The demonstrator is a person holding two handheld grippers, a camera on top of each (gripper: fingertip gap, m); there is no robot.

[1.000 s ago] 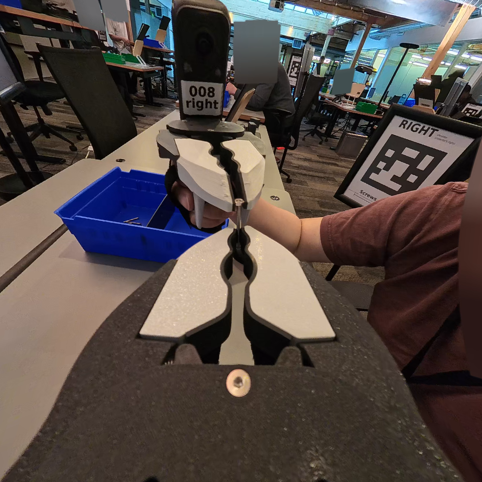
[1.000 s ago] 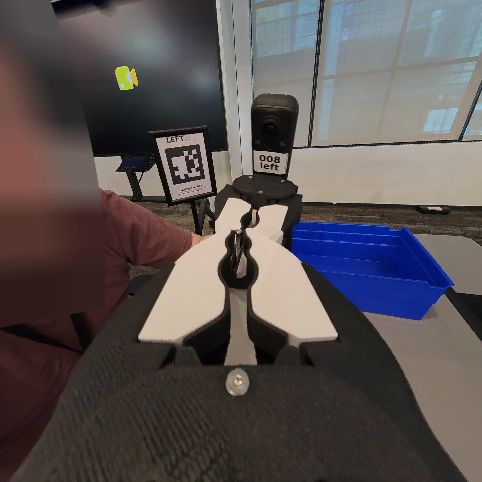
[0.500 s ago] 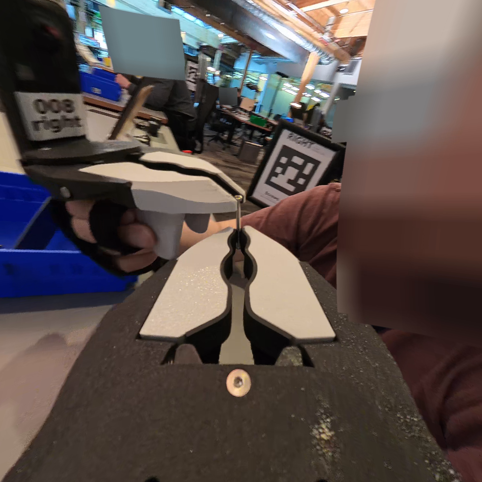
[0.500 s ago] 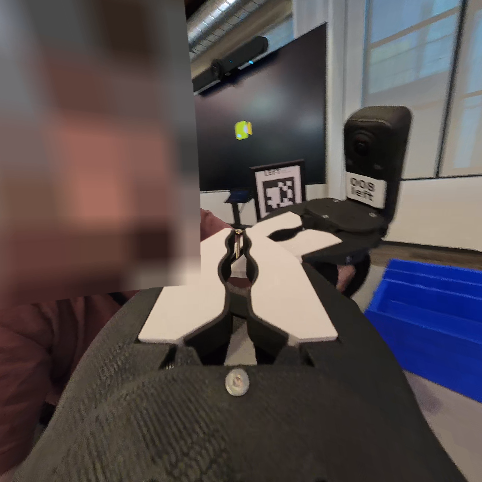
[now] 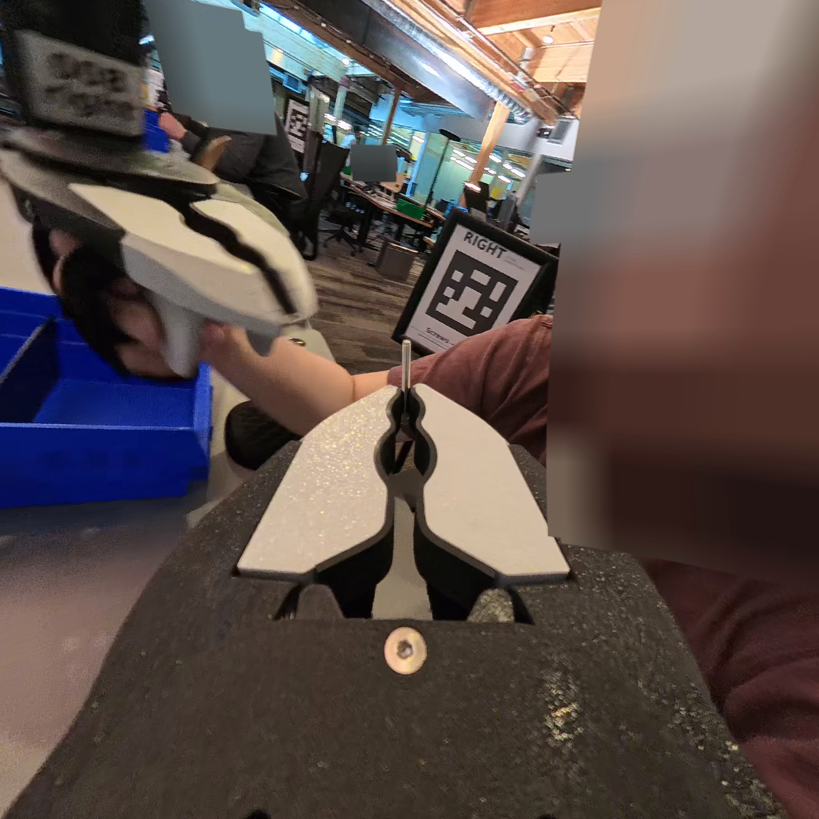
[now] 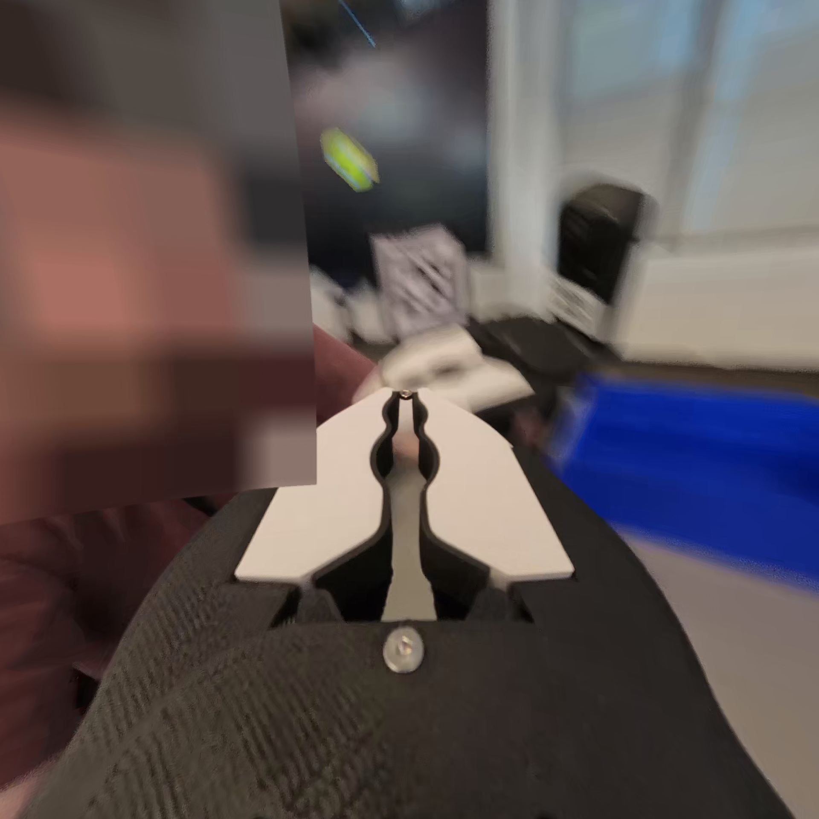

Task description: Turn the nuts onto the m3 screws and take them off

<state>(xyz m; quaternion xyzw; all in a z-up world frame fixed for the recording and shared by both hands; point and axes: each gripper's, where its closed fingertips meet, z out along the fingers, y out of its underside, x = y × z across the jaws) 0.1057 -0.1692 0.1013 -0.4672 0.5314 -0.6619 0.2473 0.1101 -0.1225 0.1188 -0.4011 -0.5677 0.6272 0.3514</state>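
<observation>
Between my left gripper's (image 5: 404, 390) pinched tips the thin steel screw (image 5: 405, 364) stands bare; my right gripper (image 6: 404, 394) clamps a tiny nut (image 6: 404, 392), which could slip unseen.

Blue bin (image 5: 111, 438) (maroon sleeve (image 5: 478, 376)), b/w marker sign (image 5: 476, 292)

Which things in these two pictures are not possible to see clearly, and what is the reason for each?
- Screw lower end: left wrist view, hidden between the left gripper fingers.
- Small metal piece in the right gripper: right wrist view, too small and blurred to call it a nut.
- Blue bin: left wrist view, cut off by the left edge.
</observation>
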